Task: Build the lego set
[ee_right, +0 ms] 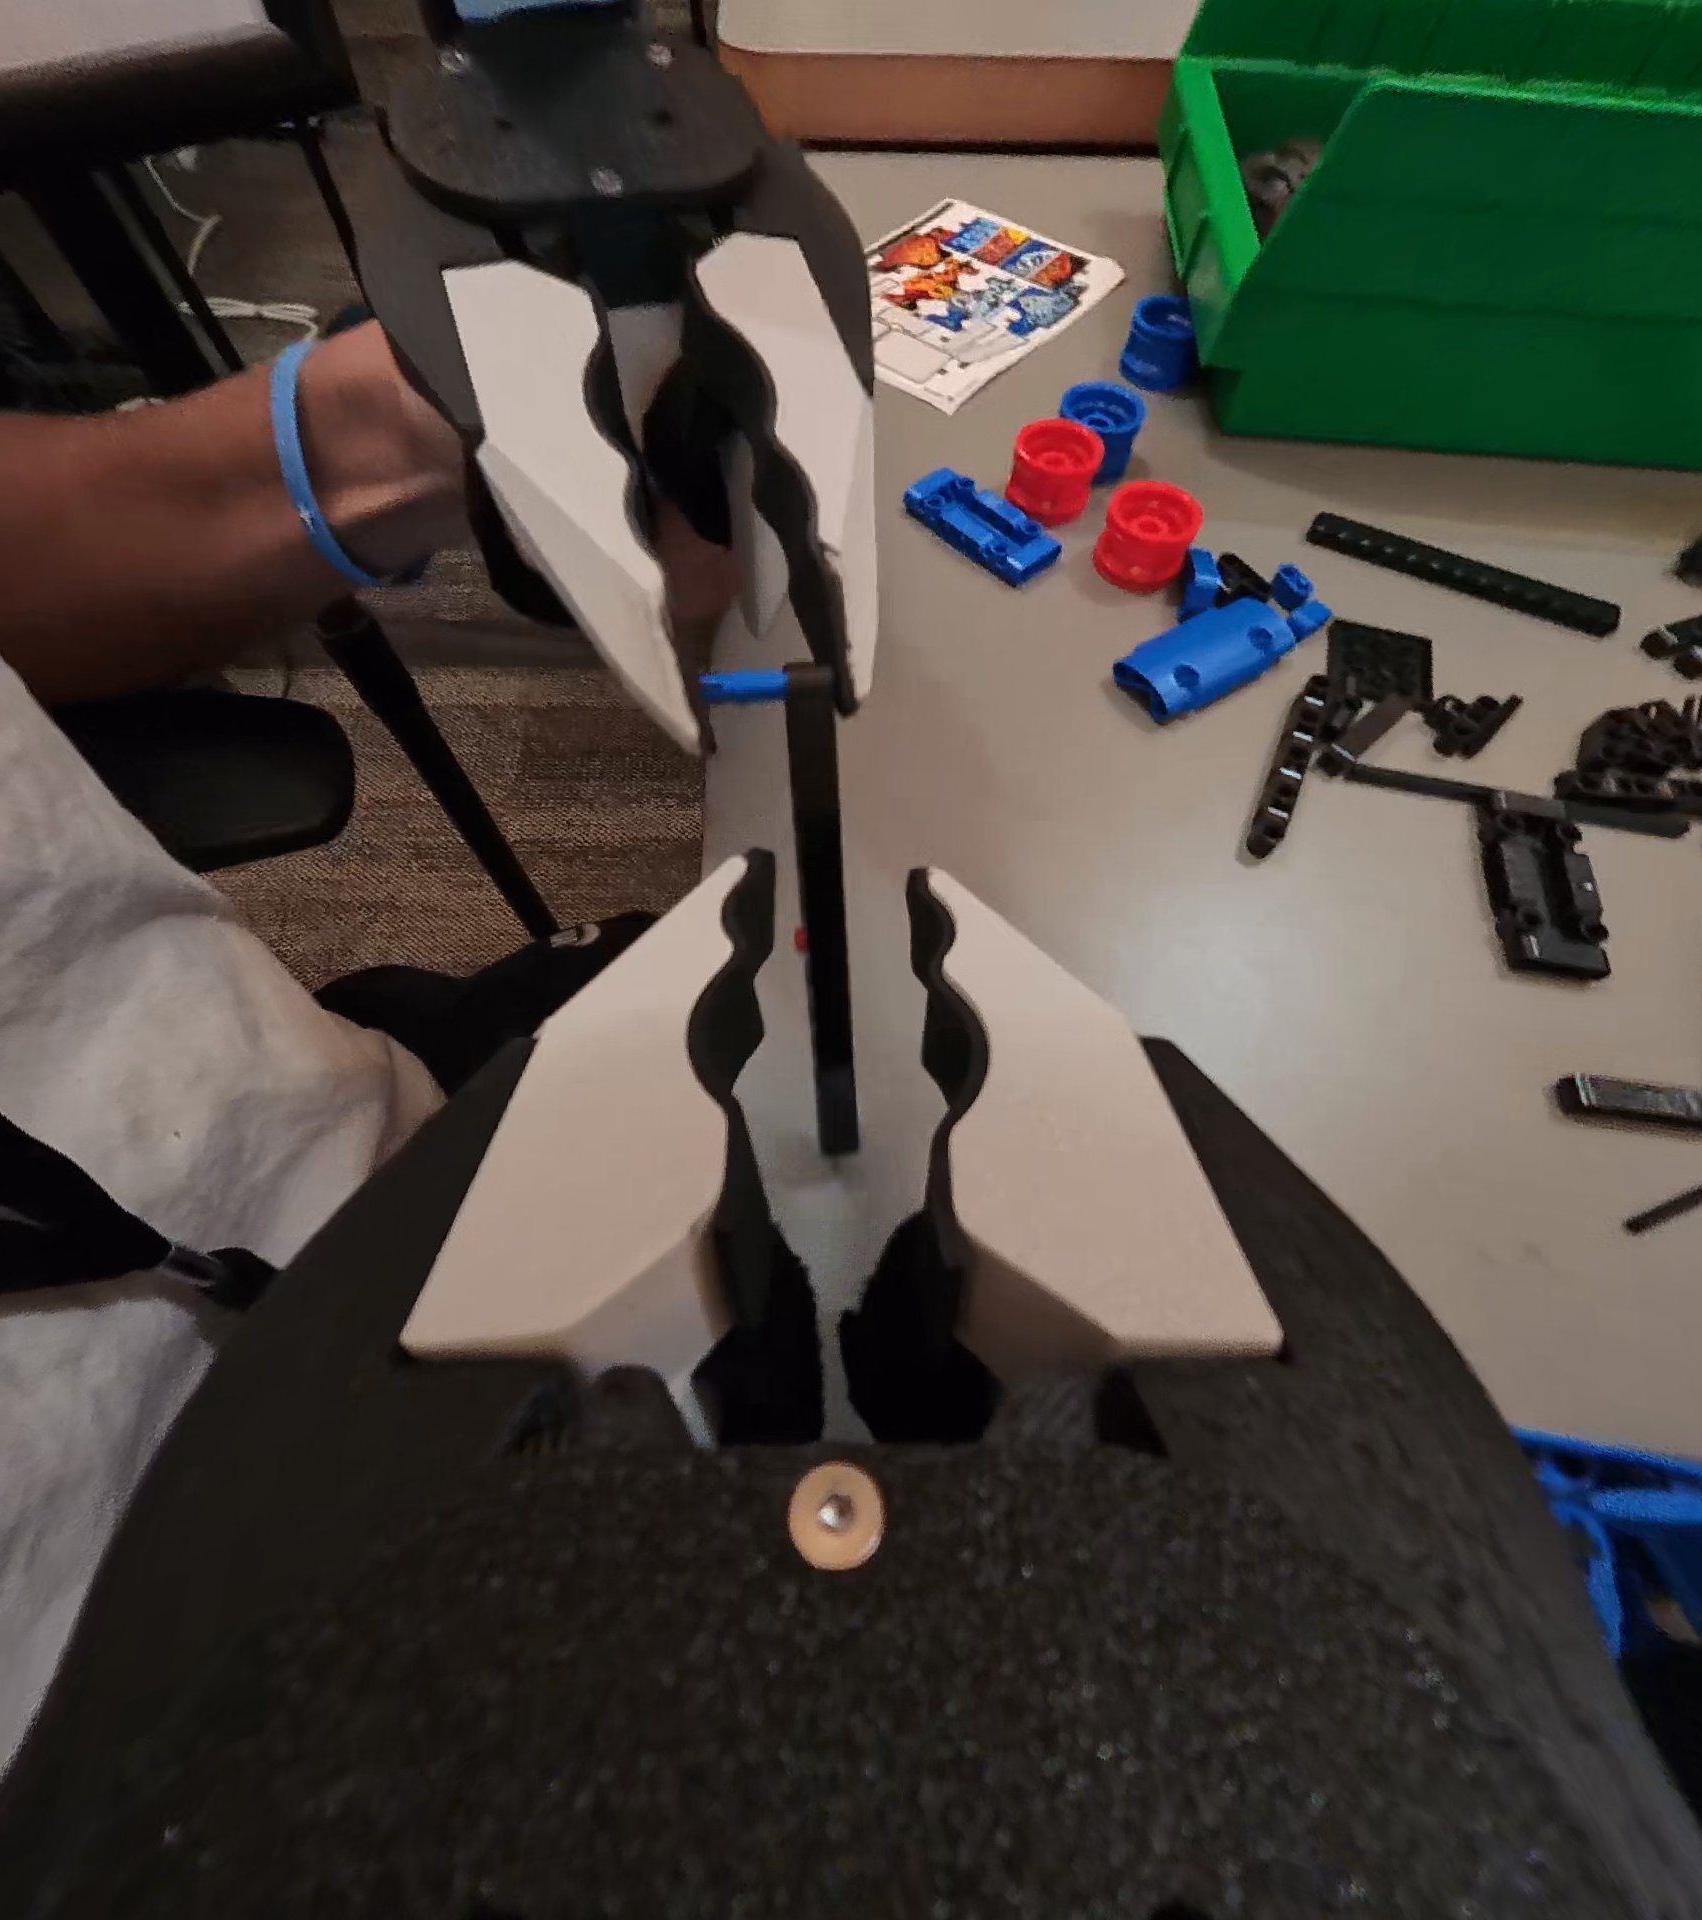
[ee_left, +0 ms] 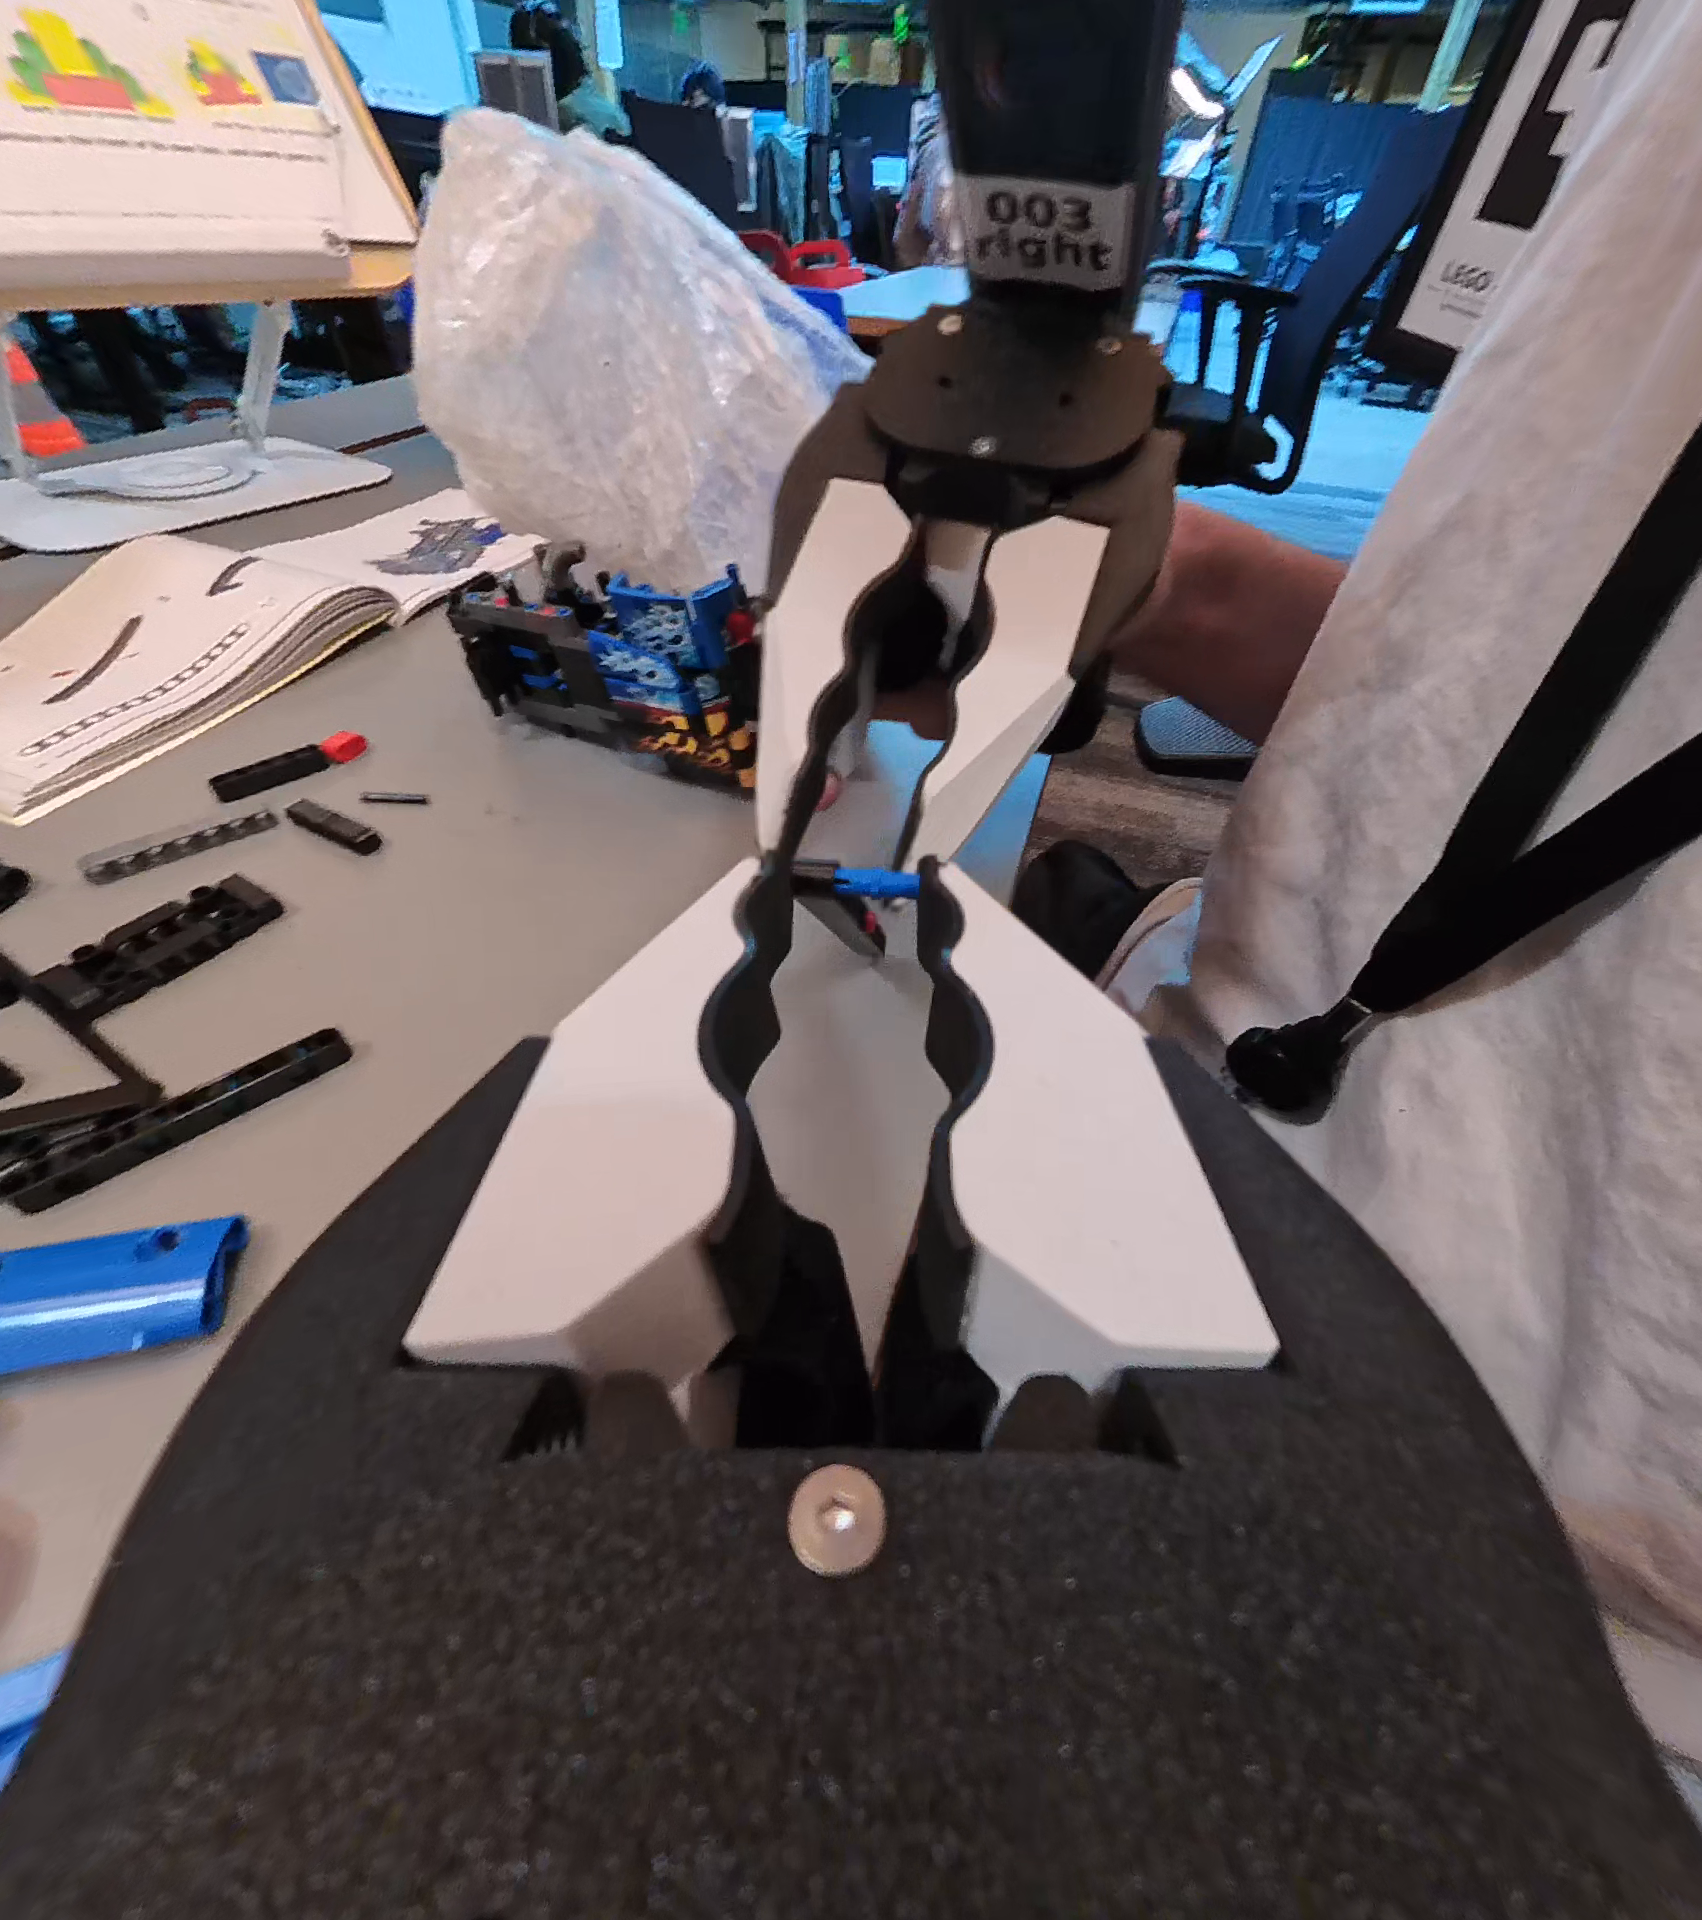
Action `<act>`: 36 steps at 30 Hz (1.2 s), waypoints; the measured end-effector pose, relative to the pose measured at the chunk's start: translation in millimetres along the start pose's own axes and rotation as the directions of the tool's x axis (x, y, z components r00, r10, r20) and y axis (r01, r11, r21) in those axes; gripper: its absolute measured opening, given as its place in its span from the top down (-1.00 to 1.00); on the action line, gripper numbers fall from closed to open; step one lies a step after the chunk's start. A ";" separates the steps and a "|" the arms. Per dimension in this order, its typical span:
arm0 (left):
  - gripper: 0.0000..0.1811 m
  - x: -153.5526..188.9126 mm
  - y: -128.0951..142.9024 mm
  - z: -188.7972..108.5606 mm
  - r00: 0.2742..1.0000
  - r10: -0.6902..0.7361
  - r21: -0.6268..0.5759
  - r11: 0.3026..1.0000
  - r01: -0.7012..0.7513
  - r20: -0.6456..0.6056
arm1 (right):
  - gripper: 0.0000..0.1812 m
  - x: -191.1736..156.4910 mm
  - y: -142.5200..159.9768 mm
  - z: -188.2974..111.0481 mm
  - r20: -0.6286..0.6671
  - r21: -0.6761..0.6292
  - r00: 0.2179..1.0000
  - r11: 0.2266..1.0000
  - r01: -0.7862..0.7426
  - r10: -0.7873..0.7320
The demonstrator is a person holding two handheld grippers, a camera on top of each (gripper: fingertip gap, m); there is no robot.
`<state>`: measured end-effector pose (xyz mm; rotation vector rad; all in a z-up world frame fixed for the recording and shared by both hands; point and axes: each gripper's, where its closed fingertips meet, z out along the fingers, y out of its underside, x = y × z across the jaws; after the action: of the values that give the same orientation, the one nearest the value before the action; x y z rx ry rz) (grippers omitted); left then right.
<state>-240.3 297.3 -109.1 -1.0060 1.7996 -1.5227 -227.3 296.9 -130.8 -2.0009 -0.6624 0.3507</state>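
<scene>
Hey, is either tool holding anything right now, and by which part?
The left tool pinches the black beam at its top end, across the blue pin. Right tool grips nothing.

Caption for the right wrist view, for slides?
Left gripper pinches a black beam at its blue pin; open right gripper straddles the beam.

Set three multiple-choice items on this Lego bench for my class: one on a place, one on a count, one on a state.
1. Where is the blue pin?
A in a cup
B at the black beam's end
C on the floor

2. How many red wheels lie on the table?
A two
B four
C none

3. How do the fingers of the right gripper stand?
A shut on a wheel
B apart around the beam
C out of view

Key: 1B, it sticks out of the beam's end, clamped by the left gripper; 2A, two lie by the blue wheels; 3B, a gap shows beside the beam.
</scene>
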 end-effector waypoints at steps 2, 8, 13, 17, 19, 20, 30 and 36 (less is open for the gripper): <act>0.75 -3.2 2.6 -1.9 1.000 0.000 -0.023 1.000 0.001 0.028 | 0.71 2.7 1.8 -5.2 -0.035 0.018 0.999 1.000 -0.013 0.013; 0.75 -21.5 -7.6 -8.8 0.981 0.051 -0.041 0.998 -0.044 0.188 | 0.69 14.3 -1.9 -26.7 -0.154 0.099 0.983 0.992 -0.080 0.095; 0.75 -46.6 -32.7 -2.9 0.941 0.001 0.048 0.999 -0.018 0.338 | 0.69 4.8 -28.5 -53.5 -0.152 0.184 0.982 0.980 -0.079 0.107; 0.75 -65.0 -36.6 15.6 0.916 -0.043 0.055 0.998 0.023 0.400 | 0.69 8.9 -51.6 -96.1 -0.151 0.240 0.983 0.968 -0.067 0.105; 0.75 -68.8 -43.0 22.2 0.914 -0.040 0.066 0.998 0.014 0.404 | 0.69 28.8 -61.0 -131.0 -0.228 0.253 0.969 0.967 -0.039 0.099; 0.75 -69.0 -47.5 24.9 0.918 -0.034 0.078 0.997 0.003 0.395 | 0.69 45.2 -64.1 -152.1 -0.295 0.258 0.950 0.966 -0.026 0.104; 0.75 -124.8 -93.1 34.1 0.908 -0.028 0.219 0.973 -0.071 0.418 | 0.67 245.4 60.7 -273.1 -0.701 0.071 0.677 0.967 -0.245 0.223; 0.75 -160.1 -111.9 65.5 0.929 0.067 0.221 0.963 -0.155 0.364 | 0.61 281.9 134.4 -246.0 -0.635 -0.014 0.710 0.913 -0.407 0.306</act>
<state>-78.1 386.5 -18.9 -0.9647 1.3565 -1.3537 165.0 234.2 -118.7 -2.2153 0.1376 -0.1601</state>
